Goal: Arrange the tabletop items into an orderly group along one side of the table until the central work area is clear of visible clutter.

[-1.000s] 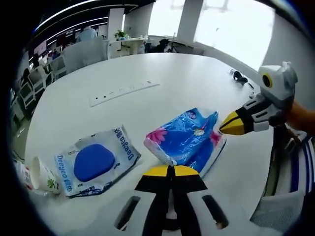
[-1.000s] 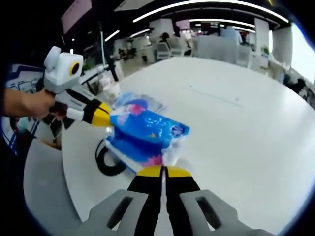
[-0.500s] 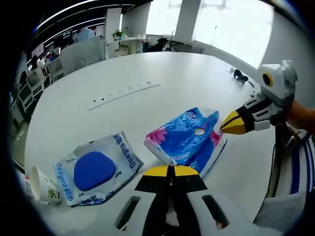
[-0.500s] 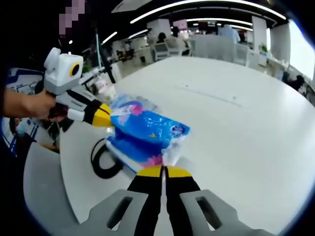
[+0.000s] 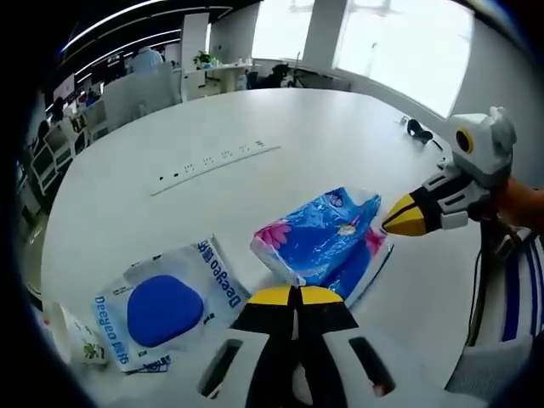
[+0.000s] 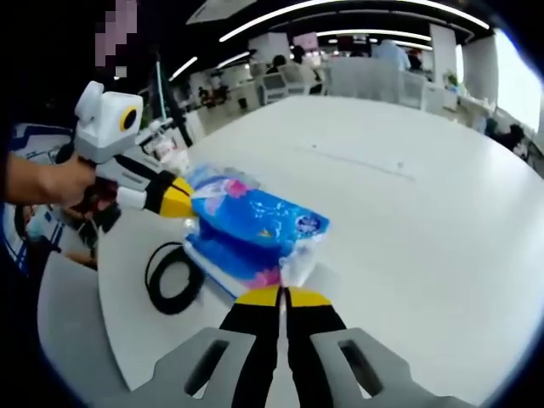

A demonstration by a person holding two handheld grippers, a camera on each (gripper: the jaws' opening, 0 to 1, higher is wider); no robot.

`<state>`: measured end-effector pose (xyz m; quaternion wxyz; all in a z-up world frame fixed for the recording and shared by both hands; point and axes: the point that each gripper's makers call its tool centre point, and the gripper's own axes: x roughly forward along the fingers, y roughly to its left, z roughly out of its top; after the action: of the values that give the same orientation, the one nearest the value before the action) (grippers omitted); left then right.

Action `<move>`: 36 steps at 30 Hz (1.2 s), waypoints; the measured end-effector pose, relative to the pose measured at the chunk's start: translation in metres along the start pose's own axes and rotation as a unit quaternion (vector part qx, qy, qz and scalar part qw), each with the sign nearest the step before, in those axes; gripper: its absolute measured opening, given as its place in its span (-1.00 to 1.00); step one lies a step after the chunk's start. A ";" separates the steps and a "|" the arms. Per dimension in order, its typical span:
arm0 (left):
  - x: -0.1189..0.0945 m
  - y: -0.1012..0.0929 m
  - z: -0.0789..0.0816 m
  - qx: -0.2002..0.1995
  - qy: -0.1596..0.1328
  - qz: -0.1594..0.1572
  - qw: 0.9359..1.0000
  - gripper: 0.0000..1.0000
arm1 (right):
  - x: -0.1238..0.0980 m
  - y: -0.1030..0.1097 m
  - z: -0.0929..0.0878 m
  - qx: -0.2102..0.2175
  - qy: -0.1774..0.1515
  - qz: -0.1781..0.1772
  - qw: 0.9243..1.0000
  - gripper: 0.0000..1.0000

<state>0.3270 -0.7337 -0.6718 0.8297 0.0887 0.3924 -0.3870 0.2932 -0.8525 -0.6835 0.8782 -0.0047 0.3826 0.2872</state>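
Blue tissue pack flat on white bench, near the edge, pinched at both ends. Left tool jaws closed on near end of pack; right tool tip at far end. Right gripper view: right tool closed on pack's clear plastic corner, left tool touching opposite end. White pouch with blue pad just beside pack, paper cup lying past it. Black cable coil beside pack. Power strip mid-bench.

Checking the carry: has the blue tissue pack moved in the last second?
Yes. In the right gripper view the blue tissue pack has shifted rightward off the black cable loop.
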 end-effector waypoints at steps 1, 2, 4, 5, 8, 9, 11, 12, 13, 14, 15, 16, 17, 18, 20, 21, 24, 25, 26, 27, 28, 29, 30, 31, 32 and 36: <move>0.002 0.001 0.000 0.002 0.001 0.001 1.000 -1.00 | 0.001 -0.002 0.000 -0.001 -0.002 -0.001 1.000 -1.00; 0.003 0.001 0.000 0.002 0.001 0.001 1.000 -1.00 | 0.001 -0.002 0.000 -0.001 -0.002 -0.002 1.000 -1.00; 0.006 0.003 0.000 0.001 0.002 0.002 1.000 -1.00 | 0.004 -0.004 0.000 0.003 -0.002 -0.001 1.000 -1.00; 0.007 0.003 -0.001 0.000 0.004 0.002 1.000 -1.00 | 0.005 -0.005 -0.001 0.002 -0.001 -0.002 1.000 -1.00; 0.012 0.005 0.000 -0.015 0.001 0.001 1.000 -1.00 | 0.008 -0.010 -0.002 0.004 -0.001 -0.005 1.000 -1.00; 0.013 0.006 0.000 -0.021 0.002 0.002 1.000 -1.00 | 0.009 -0.011 -0.002 0.004 -0.001 -0.005 1.000 -1.00; 0.016 0.008 0.000 -0.031 0.000 0.003 1.000 -1.00 | 0.012 -0.012 -0.002 0.008 -0.002 -0.005 1.000 -1.00; 0.018 0.009 0.000 -0.034 0.000 0.002 0.999 -1.00 | 0.013 -0.013 -0.002 0.008 -0.001 -0.006 1.000 -1.00; 0.019 0.009 0.000 -0.036 0.001 0.003 0.999 -1.00 | 0.014 -0.014 -0.003 0.009 -0.001 -0.006 1.000 -1.00; 0.020 0.010 0.000 -0.035 0.001 0.004 0.999 -1.00 | 0.015 -0.014 -0.003 0.011 -0.001 -0.005 1.000 -1.00; 0.021 0.011 0.001 -0.035 0.000 0.005 0.999 -1.00 | 0.016 -0.014 -0.003 0.010 0.000 -0.004 1.000 -1.00; 0.022 0.012 0.001 -0.036 0.001 0.006 0.999 -1.00 | 0.017 -0.014 -0.004 0.011 0.001 -0.004 1.000 -1.00; 0.023 0.013 0.002 -0.037 0.001 0.006 0.999 -1.00 | 0.017 -0.015 -0.004 0.012 0.000 -0.004 1.000 -1.00; 0.024 0.014 0.002 -0.040 0.000 0.007 0.999 -1.00 | 0.018 -0.015 -0.004 0.013 -0.001 -0.005 1.000 -1.00; 0.026 0.016 0.003 -0.041 0.000 0.009 0.999 -1.00 | 0.021 -0.016 -0.004 0.017 -0.002 -0.005 1.000 -1.00; 0.027 0.017 0.003 -0.041 0.001 0.009 0.999 -1.00 | 0.022 -0.017 -0.004 0.016 -0.002 -0.007 1.000 -1.00; 0.030 0.018 0.003 -0.038 0.002 0.011 0.999 -1.00 | 0.025 -0.018 -0.006 0.018 0.000 -0.007 1.000 -1.00; 0.030 0.018 0.003 -0.038 0.002 0.011 0.999 -1.00 | 0.026 -0.019 -0.007 0.017 0.000 -0.007 1.000 -1.00; 0.031 0.018 0.003 -0.038 0.003 0.010 0.999 -1.00 | 0.027 -0.019 -0.007 0.018 0.001 -0.008 1.000 -1.00; 0.032 0.019 0.004 -0.037 0.002 0.011 0.999 -1.00 | 0.027 -0.020 -0.007 0.020 0.002 -0.008 1.000 -1.00; 0.034 0.020 0.004 -0.037 0.002 0.011 0.999 -1.00 | 0.027 -0.020 -0.007 0.019 0.001 -0.009 1.000 -1.00; 0.035 0.020 0.004 -0.037 0.002 0.011 0.999 -1.00 | 0.029 -0.022 -0.008 0.018 0.002 -0.011 1.000 -1.00; 0.037 0.021 0.004 -0.037 0.003 0.011 0.999 -1.00 | 0.029 -0.023 -0.008 0.018 0.003 -0.012 1.000 -1.00; 0.037 0.021 0.004 -0.037 0.003 0.011 0.999 -1.00 | 0.030 -0.023 -0.008 0.019 0.003 -0.012 1.000 -1.00; 0.038 0.021 0.004 -0.037 0.003 0.011 0.999 -1.00 | 0.031 -0.025 -0.008 0.019 0.003 -0.014 1.000 -1.00; 0.042 0.021 0.004 -0.031 0.007 0.014 0.999 -1.00 | 0.035 -0.027 -0.009 0.020 0.005 -0.017 1.000 -1.00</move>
<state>0.3608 -0.7446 -0.7029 0.8347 0.0714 0.4087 -0.3621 0.3203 -0.8599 -0.7189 0.8808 0.0049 0.3928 0.2644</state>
